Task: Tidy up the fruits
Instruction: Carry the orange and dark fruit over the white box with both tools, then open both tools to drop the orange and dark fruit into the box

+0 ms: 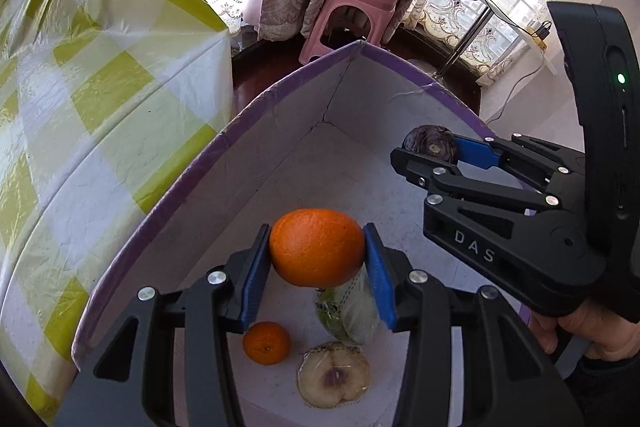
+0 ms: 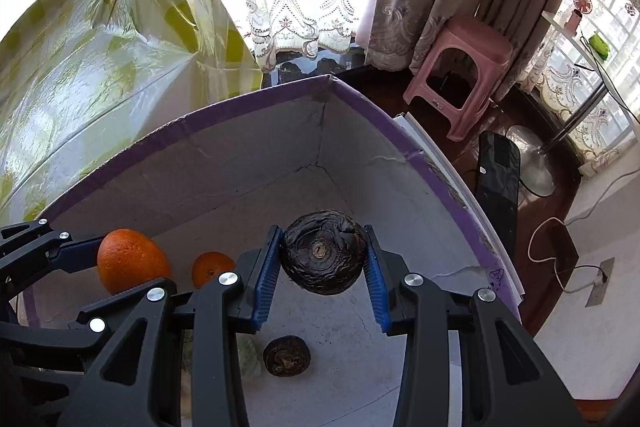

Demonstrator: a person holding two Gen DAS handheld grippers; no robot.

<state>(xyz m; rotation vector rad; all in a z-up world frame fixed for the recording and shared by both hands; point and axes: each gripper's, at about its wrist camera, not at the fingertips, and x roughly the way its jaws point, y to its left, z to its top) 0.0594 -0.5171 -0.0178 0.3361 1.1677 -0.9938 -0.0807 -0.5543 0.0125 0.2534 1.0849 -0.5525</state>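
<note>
My left gripper (image 1: pixel 318 247) is shut on a large orange (image 1: pixel 317 247) and holds it above the floor of a white box with a purple rim (image 1: pixel 256 111). My right gripper (image 2: pixel 323 259) is shut on a dark wrinkled round fruit (image 2: pixel 323 251) over the same box (image 2: pixel 248 111); it also shows in the left wrist view (image 1: pixel 430 147). On the box floor lie a small orange (image 1: pixel 266 342), a wrapped green fruit (image 1: pixel 350 311), a wrapped halved pale fruit (image 1: pixel 334 374) and a second small dark fruit (image 2: pixel 286 355).
A table with a yellow-and-white checked cloth (image 1: pixel 80 99) stands left of the box. A pink stool (image 1: pixel 352 15) and curtains are behind it. A round side table (image 1: pixel 492 7) and cables (image 2: pixel 560 251) are on the right.
</note>
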